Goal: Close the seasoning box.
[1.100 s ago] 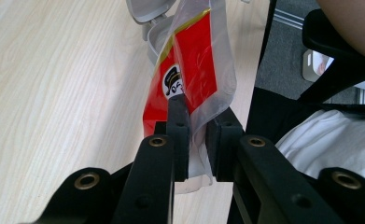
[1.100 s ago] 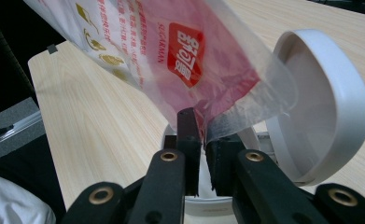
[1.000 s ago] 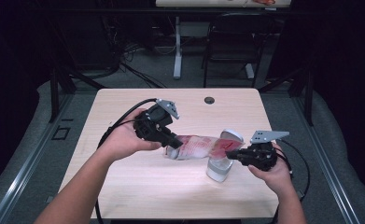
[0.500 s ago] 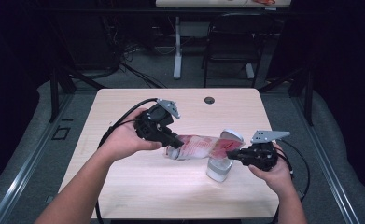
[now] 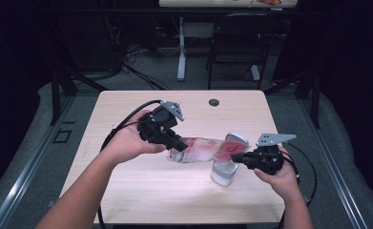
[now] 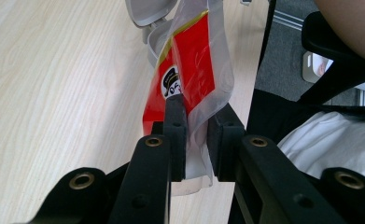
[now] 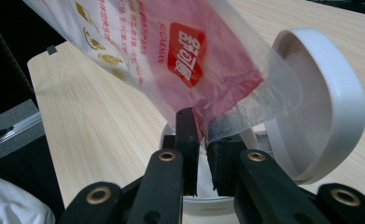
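Item: 1 plastic bag point(image 5: 204, 149), clear film with a red printed panel, stretched roughly level above the table point(image 5: 127, 191) between 2 hand-held grippers, its far end over the open white container point(image 5: 224, 171). Left gripper point(image 5: 177, 143): jaws drawn narrow and pinched on the bag's sealed end; in the left gripper view the film point(image 6: 194, 70) is pressed flat between the 2 black pads, with a crumpled tail of clear plastic below the grip. Right gripper point(image 5: 239, 157): jaws likewise narrow and clamped on the opposite end, where the right gripper view shows the pads nipping the edge of the bag point(image 7: 189, 60) directly above the container. Container: 1 squat white tub standing on the tabletop near the person's right hand point(image 5: 279, 174), its round hinged lid point(image 7: 320, 107) flipped up and back so the mouth is free. Judged purpose of the arrangement: holding the bag by both ends keeps it taut and controllable, and placing the right-hand end at the tub's mouth sets it up for emptying the contents into the tub, the left end serving as the high side for tipping. Whether that end of the bag is already open cannot be told. Other fixtures: 1 dark cable grommet point(image 5: 214, 102) in the table's far edge, well apart from the work.
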A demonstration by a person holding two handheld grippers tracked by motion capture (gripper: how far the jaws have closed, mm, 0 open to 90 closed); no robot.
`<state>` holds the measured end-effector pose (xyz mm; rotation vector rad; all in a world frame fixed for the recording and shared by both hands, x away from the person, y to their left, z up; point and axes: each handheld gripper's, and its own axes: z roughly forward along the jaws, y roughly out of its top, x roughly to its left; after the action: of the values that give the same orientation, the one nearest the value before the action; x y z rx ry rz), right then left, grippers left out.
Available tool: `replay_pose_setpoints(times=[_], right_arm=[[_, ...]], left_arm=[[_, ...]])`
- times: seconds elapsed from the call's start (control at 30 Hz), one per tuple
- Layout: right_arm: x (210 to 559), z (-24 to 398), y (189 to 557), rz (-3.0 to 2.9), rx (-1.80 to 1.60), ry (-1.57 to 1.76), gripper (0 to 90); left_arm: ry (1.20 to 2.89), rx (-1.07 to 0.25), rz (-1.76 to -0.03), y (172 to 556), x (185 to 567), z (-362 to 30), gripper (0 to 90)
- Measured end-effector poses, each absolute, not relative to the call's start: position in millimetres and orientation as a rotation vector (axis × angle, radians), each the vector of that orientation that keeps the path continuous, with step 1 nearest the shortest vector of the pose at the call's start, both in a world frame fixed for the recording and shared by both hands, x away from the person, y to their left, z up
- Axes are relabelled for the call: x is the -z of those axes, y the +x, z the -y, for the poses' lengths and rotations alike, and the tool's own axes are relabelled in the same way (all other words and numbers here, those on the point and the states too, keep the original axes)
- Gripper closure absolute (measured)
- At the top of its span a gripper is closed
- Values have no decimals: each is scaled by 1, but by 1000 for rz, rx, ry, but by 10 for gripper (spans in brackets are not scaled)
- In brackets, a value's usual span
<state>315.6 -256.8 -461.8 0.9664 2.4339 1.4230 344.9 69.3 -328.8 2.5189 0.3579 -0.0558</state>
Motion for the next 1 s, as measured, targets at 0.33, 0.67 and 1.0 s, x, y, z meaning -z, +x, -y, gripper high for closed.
replay_pose_setpoints(times=[0.33, 0.67, 1.0], right_arm=[[462, 257, 315, -2436, -1423, 967, 835], [462, 257, 315, -2438, -1422, 967, 835], [461, 258, 315, -2438, -1419, 968, 835]], left_arm=[[2519, 56, -358, 345, 329, -69, 794], [2519, 60, -360, 346, 328, -69, 794], [2520, 57, -355, 346, 328, -68, 794]])
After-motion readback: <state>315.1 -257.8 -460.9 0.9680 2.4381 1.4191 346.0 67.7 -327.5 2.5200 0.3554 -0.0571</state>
